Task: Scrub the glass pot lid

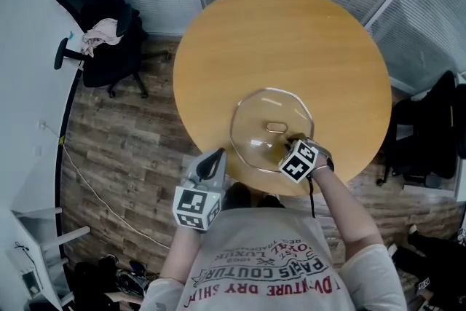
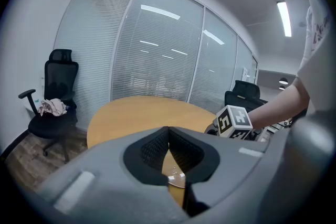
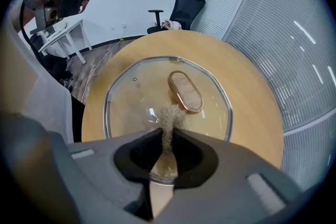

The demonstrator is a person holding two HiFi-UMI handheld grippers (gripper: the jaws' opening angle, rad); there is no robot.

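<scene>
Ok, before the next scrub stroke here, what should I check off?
1. Brush gripped: ok, right gripper is shut on it.
2. Brush tip at the lid: ok, on the glass beside the handle.
3. Lid flat, handle up: ok.
4. Lid fully on the table: ok, though close to the person's edge.
5. Lid steadied: not ok, left gripper is shut, empty and off the lid.
</scene>
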